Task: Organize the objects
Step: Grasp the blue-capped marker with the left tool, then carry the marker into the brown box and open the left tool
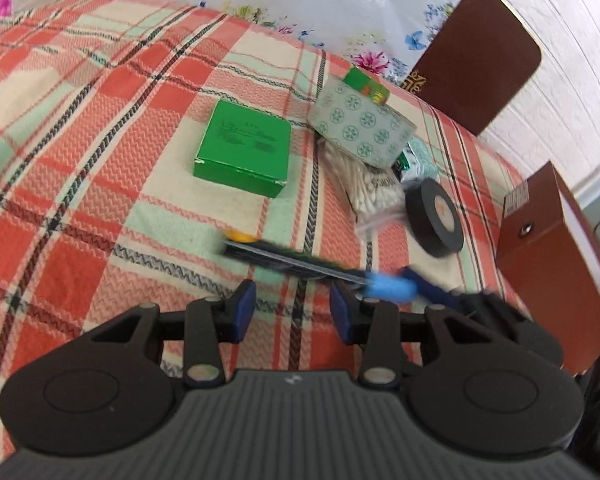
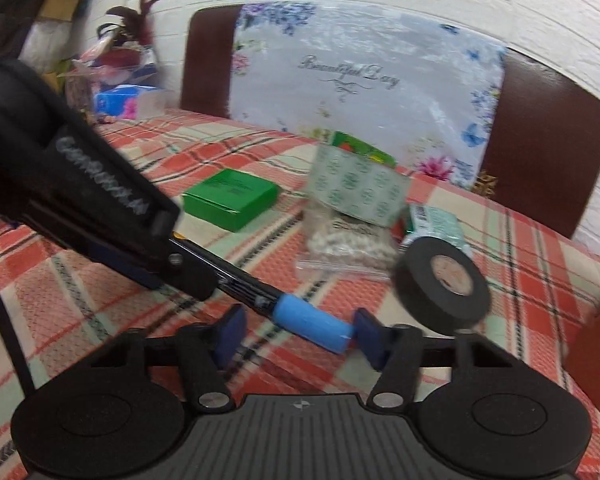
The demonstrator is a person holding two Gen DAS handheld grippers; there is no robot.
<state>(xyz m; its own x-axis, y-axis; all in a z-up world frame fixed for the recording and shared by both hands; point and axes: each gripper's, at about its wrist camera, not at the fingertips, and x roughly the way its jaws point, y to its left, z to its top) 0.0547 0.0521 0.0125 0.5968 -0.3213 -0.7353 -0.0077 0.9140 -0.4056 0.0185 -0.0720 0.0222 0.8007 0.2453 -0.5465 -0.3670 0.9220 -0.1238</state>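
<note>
The black tool-like object with the blue handle (image 2: 312,326) hangs above the plaid tabletop (image 1: 80,128), near the black tape roll (image 1: 434,216). Left tool (image 2: 168,268) grips its dark end, blue end sits between the right tool's (image 2: 296,338) parted pads. Green box (image 1: 242,148) lies farther back.
</note>
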